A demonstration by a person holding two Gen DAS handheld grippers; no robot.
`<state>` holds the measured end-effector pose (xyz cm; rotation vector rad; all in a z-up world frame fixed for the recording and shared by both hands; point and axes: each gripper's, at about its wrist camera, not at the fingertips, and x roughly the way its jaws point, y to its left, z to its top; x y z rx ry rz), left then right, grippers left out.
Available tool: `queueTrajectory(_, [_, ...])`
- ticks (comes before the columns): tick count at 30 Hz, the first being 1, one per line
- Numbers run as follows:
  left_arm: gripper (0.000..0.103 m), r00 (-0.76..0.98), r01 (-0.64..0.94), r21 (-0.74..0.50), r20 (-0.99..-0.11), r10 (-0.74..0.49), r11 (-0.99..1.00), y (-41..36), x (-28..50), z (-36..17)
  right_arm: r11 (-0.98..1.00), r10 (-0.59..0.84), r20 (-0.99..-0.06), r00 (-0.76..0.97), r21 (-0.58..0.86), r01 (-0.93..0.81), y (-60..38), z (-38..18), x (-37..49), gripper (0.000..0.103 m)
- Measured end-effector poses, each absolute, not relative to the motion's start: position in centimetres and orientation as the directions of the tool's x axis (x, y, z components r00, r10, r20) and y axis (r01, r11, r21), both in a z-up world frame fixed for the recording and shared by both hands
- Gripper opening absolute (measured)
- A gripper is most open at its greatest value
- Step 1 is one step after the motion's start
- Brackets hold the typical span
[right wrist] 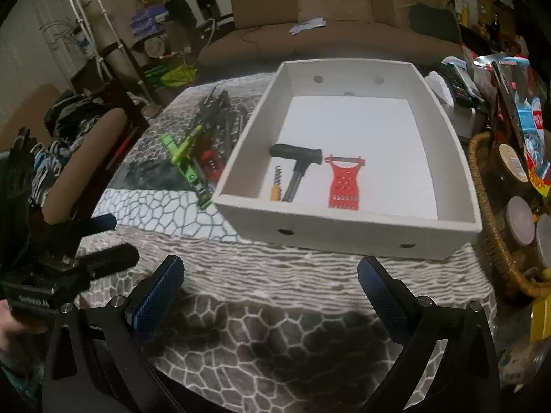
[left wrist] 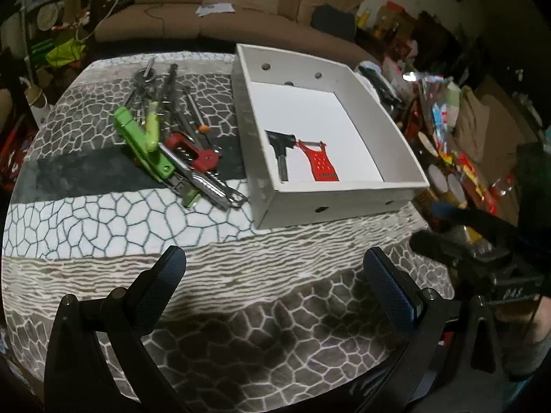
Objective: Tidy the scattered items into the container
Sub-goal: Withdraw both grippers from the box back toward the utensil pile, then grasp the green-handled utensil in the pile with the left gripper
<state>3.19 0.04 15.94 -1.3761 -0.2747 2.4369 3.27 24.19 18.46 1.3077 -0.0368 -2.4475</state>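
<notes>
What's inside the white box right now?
White box holds a black-handled corkscrew and a red grater-peeler on white liner. The near wall hides the floor strip behind it.

A lived-in home living room, cluttered along its edges.

Beyond the hand-held gripper, a tan sofa (right wrist: pixel 330 24) with loose papers on its seat stands behind the tabletop (right wrist: pixel 241 309) under a stone-patterned cloth. Far to the gripper's right sit snack packets (right wrist: pixel 527 117) and a wicker basket (right wrist: pixel 489 213); off to its left, a chair back (right wrist: pixel 86 158) and stacked household clutter.
</notes>
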Motion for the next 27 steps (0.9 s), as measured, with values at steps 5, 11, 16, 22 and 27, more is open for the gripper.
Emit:
queueTrajectory(5, [0.103,-0.530,-0.123,-0.387,-0.753,0.390,-0.914,-6.0,4.6,13.3,-0.897,-0.398,-0.748,-0.531,0.194,0.398,22.2,18.5,5.1,0.103])
queueTrajectory(11, [0.103,-0.497,0.022,-0.450,-0.780,0.381,-0.893,-12.7,4.4,8.0,-0.851,-0.483,-0.685,-0.546,0.220,0.477,19.0,17.4,5.5,0.103])
queueTrajectory(16, [0.103,-0.541,0.079,-0.515,-0.742,0.397,-0.854,-15.7,2.9,6.8,-0.811,-0.538,-0.667,-0.514,0.244,0.532,15.9,15.6,5.0,0.103])
queueTrajectory(22, [0.103,-0.585,0.106,-0.555,-0.705,0.400,-0.825,-17.1,-0.5,6.1,-0.780,-0.582,-0.643,-0.499,0.268,0.565,13.3,13.3,4.0,0.103])
queueTrajectory(27, [0.103,-0.614,0.119,-0.586,-0.677,0.405,-0.801,-18.0,-3.3,5.5,-0.750,-0.620,-0.622,-0.478,0.290,0.594,11.5,11.9,3.1,0.103])
